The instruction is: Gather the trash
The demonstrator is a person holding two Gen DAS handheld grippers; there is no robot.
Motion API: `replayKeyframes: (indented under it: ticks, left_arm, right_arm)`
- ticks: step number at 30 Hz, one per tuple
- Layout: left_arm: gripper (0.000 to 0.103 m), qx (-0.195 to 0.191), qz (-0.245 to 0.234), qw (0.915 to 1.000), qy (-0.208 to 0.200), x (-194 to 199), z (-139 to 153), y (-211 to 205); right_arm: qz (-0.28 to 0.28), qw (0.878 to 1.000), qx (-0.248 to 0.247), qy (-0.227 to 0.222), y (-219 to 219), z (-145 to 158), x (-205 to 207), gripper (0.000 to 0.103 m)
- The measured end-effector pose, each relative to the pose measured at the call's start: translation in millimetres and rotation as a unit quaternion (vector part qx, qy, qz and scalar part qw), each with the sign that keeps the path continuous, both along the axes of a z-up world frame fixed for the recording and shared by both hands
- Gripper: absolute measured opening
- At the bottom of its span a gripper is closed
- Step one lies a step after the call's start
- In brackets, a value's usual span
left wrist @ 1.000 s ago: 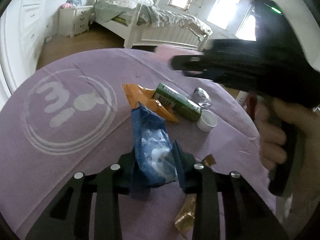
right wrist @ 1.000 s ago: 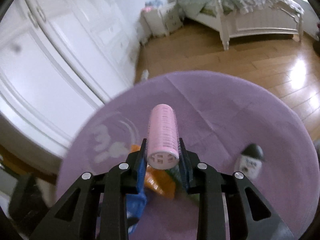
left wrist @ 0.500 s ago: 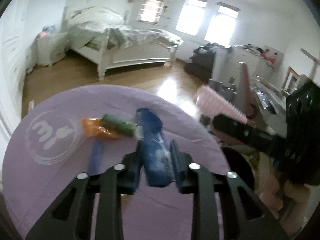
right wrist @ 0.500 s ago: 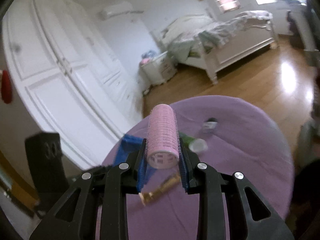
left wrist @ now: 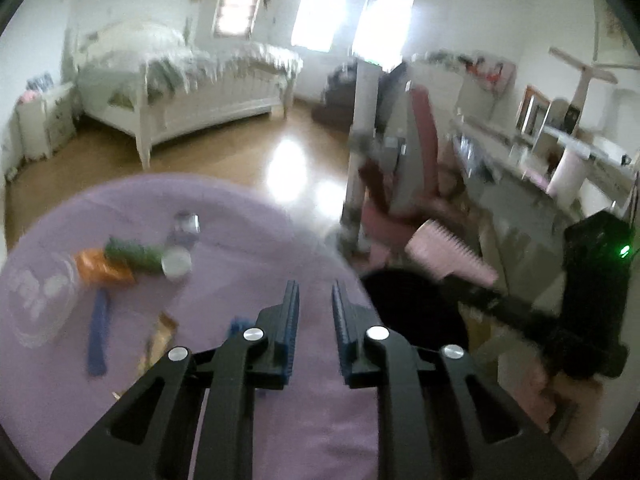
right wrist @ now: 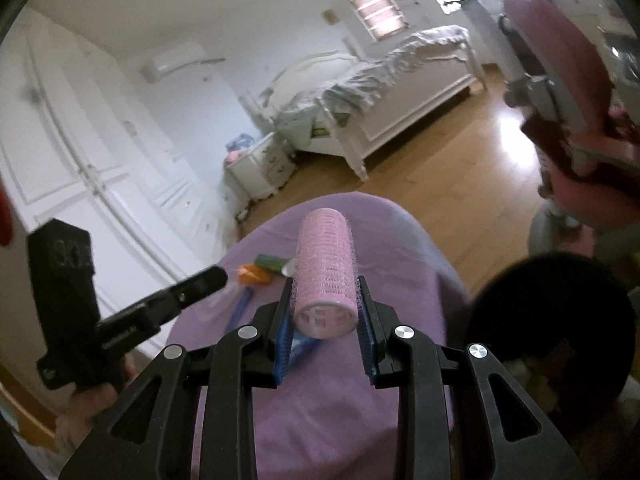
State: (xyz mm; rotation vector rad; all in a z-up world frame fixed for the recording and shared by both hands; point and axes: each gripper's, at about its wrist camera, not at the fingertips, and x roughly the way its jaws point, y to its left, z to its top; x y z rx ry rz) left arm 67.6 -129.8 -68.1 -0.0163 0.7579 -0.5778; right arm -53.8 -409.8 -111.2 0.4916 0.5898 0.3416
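Partway: right gripper [right wrist: 324, 312] clamps pink roller [right wrist: 325, 276] near black bin [right wrist: 552, 312], left gripper [left wrist: 314, 312] parted, empty; orange wrapper [left wrist: 100, 270], green tube [left wrist: 134, 254], cap [left wrist: 176, 265] left on purple cloth [left wrist: 248, 240].

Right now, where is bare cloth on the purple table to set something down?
Bare purple cloth lies along the far edge, behind the silver can, and in the near strip below the left gripper. Crowded: the left cluster of orange wrapper, green tube, white cap, blue stick and gold wrapper.
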Motion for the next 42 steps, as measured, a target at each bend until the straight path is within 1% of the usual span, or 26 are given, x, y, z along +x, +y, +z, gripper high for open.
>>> replayKeyframes:
  ticks: [1,2,3,4,5,7,8,10,12,13,16,17,18,20,24,26,30,34,36,38,42]
  left_arm:
    - [0.028,0.013,0.01,0.9998,0.009,3.8,-12.6,1.9]
    - [0.053,0.03,0.022,0.9991,0.022,8.8,-27.1,4.7]
    - [0.066,0.042,0.034,0.998,0.031,12.1,-37.7,7.8]
    - [0.078,0.053,0.051,0.9965,0.038,16.5,-50.9,13.0]
    - [0.078,0.054,0.057,0.996,0.043,18.5,-59.2,16.3]
    - [0.078,0.057,0.05,0.9954,0.06,24.2,-73.4,18.7]
    - [0.077,0.063,0.044,0.9954,0.058,25.6,-77.5,16.9]
    - [0.077,0.087,0.029,0.9946,0.048,28.1,-83.4,10.6]
    - [0.072,0.113,0.013,0.9926,0.044,29.4,-89.2,1.7]
    - [0.064,0.126,0.001,0.9907,0.053,32.2,-93.8,-4.4]
    - [0.062,0.156,-0.014,0.9866,0.047,33.5,-96.4,-16.0]
    - [0.055,0.168,-0.014,0.9848,0.042,34.5,-97.0,-18.1]
    - [0.054,0.172,-0.015,0.9843,0.039,35.9,-97.0,-18.5]
    - [0.045,0.168,-0.011,0.9849,0.04,37.5,-96.8,-14.9]
    - [0.042,0.146,-0.004,0.9882,0.047,39.1,-94.5,-11.1]
    - [0.042,0.12,-0.009,0.9917,0.045,32.3,-82.9,-11.9]
    - [0.042,0.091,-0.041,0.9948,0.018,14.2,-52.1,-37.7]
    - [0.042,0.067,-0.09,0.9937,-0.003,-5.9,-29.0,-73.2]
    - [0.042,0.054,-0.111,0.9923,-0.003,-10.1,-25.1,-90.3]
    - [0.042,0.05,-0.125,0.9909,-0.003,-12.6,-25.5,-106.0]
    - [0.042,0.042,-0.151,0.9876,0.006,-14.1,-33.4,-134.3]
  right_arm:
    - [-0.001,1.0,0.002,0.003,-1.9,-3.2,-1.4,0.029]
    - [0.0,1.0,0.003,0.006,-4.4,-7.4,-5.5,0.029]
    - [0.002,1.0,0.004,0.007,-5.7,-10.0,-7.8,0.029]
    - [0.003,1.0,0.004,0.008,-1.7,-10.2,-5.5,0.029]
    - [0.006,1.0,0.006,0.01,-1.7,-13.5,-6.6,0.029]
    - [0.011,1.0,0.008,0.015,0.1,-19.5,-5.3,0.029]
    - [0.012,1.0,0.01,0.017,5.1,-20.5,-3.0,0.029]
    - [0.015,0.999,0.017,0.024,6.9,-26.5,-1.3,0.029]
    - [0.017,0.999,0.018,0.028,13.5,-28.0,2.0,0.029]
    - [0.019,0.999,0.019,0.03,13.3,-30.4,1.8,0.029]
    - [0.019,0.999,0.019,0.035,15.1,-33.2,1.1,0.029]
    - [0.018,0.999,0.021,0.037,13.7,-35.1,1.1,0.029]
    - [0.017,0.999,0.022,0.038,12.8,-36.6,0.7,0.029]
    - [0.014,0.999,0.025,0.039,10.5,-39.1,0.1,0.029]
    - [0.005,0.999,0.03,0.038,4.3,-41.2,-0.2,0.029]
    - [-0.001,0.999,0.032,0.038,1.0,-42.1,-1.3,0.029]
    - [-0.019,0.999,0.035,0.036,-12.1,-44.9,-5.1,0.029]
    - [-0.047,0.998,0.035,0.031,-28.5,-44.3,-12.1,0.029]
    - [-0.068,0.997,0.035,0.029,-42.0,-44.2,-17.4,0.029]
    - [-0.086,0.995,0.035,0.029,-54.0,-45.3,-22.5,0.029]
    - [-0.124,0.991,0.029,0.033,-77.5,-49.3,-32.8,0.029]
